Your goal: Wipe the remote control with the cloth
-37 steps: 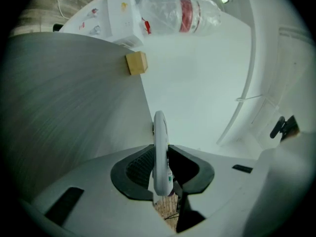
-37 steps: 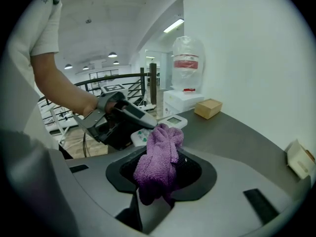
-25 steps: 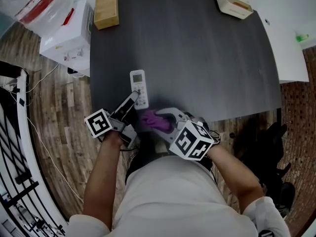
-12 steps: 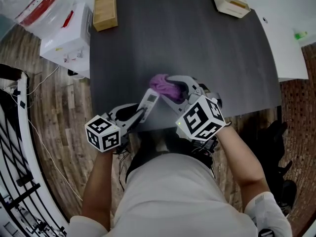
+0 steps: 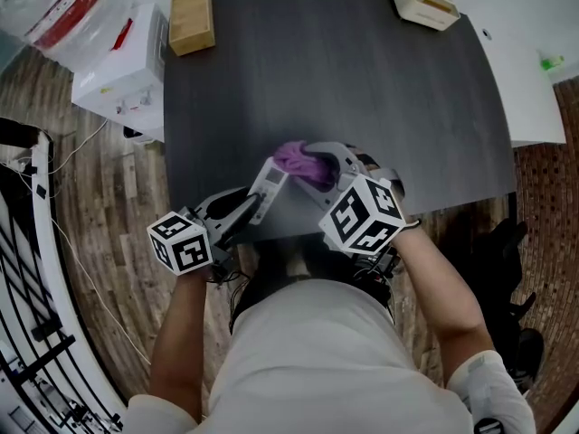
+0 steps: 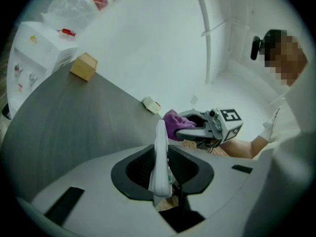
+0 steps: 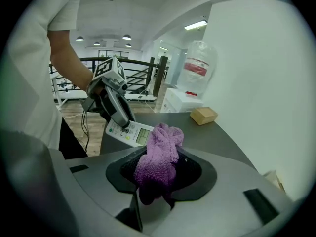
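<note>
the remote control (image 5: 269, 181) is up off the dark table (image 5: 362, 80) now, pinched edge-on in the left gripper's (image 5: 246, 210) narrowed jaws at centre frame, while the right gripper (image 5: 318, 168), clamped on the purple cloth (image 5: 297, 159), has swung in to its top end, so the wiping looks about to begin.

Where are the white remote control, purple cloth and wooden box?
White remote control (image 7: 138, 136): right gripper view, display.
Purple cloth (image 7: 158, 162): right gripper view, middle fold.
Wooden box (image 5: 192, 18): head view, top face.
</note>
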`<state>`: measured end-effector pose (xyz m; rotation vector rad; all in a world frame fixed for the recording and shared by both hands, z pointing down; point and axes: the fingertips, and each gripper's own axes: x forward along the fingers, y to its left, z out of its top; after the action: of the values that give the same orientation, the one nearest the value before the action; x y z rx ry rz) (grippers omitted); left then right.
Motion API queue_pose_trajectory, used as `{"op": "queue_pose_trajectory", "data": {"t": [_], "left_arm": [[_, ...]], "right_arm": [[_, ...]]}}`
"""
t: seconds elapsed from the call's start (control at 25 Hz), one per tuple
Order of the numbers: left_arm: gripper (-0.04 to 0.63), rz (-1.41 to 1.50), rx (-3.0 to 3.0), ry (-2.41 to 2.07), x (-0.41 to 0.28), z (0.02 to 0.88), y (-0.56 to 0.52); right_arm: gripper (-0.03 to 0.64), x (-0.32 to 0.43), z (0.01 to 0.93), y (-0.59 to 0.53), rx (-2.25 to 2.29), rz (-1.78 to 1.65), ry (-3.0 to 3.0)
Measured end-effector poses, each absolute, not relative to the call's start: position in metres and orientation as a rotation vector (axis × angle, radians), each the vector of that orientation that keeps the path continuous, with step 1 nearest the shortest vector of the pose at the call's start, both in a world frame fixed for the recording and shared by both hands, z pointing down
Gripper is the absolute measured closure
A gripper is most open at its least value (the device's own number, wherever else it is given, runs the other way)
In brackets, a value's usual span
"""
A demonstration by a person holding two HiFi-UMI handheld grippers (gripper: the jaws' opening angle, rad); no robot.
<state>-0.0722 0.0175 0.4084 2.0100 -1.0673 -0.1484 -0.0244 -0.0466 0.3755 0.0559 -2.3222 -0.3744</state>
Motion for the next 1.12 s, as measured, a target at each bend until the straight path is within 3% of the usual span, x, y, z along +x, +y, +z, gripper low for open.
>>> {"op": "queue_pose_trajectory", "data": {"t": [0.4,0.76,1.12], "left_arm": [[0.529,-0.382,1.841,-1.073,-0.086,0.410,0.005],[0.529,-0.650,1.484,-1.174,-0.101,0.473,-0.024],[0.529,-0.444,1.483,-1.259,-0.074,0.513,-0.016]], "right_arm": [[0.471,-0.005,0.406,-0.043,0.090,-0.254,-2.268],[0.471,-0.025,0.462,-0.046,0.319,0.293,-2.310],[0.471,-0.005,0.515,-0.026,0.273,0.371,-2.195]]}}
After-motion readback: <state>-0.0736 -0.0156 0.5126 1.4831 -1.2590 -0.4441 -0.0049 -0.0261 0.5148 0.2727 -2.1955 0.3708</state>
